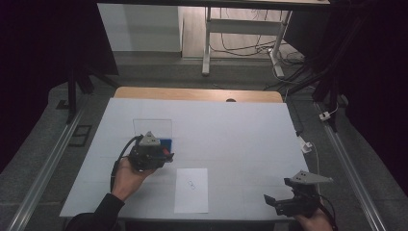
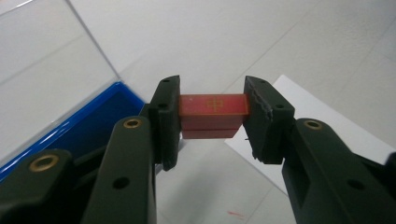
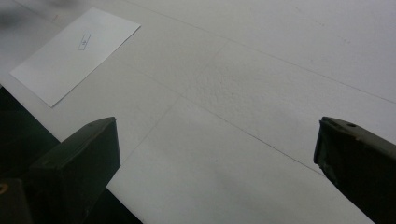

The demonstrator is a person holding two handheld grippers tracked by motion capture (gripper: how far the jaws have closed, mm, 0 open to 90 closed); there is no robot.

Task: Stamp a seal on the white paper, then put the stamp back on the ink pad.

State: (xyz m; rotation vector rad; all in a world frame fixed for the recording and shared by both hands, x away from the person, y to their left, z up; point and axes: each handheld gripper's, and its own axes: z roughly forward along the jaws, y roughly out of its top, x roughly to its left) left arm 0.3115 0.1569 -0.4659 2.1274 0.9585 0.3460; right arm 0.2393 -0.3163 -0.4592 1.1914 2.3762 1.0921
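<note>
Left gripper clamped on a red block, held above the white table.

I see my two black jaws pressing the block's ends; its top face bears a small gold mark. A blue tray with a clear upright lid lies at left, a white paper sheet behind the right-hand jaw.
</note>
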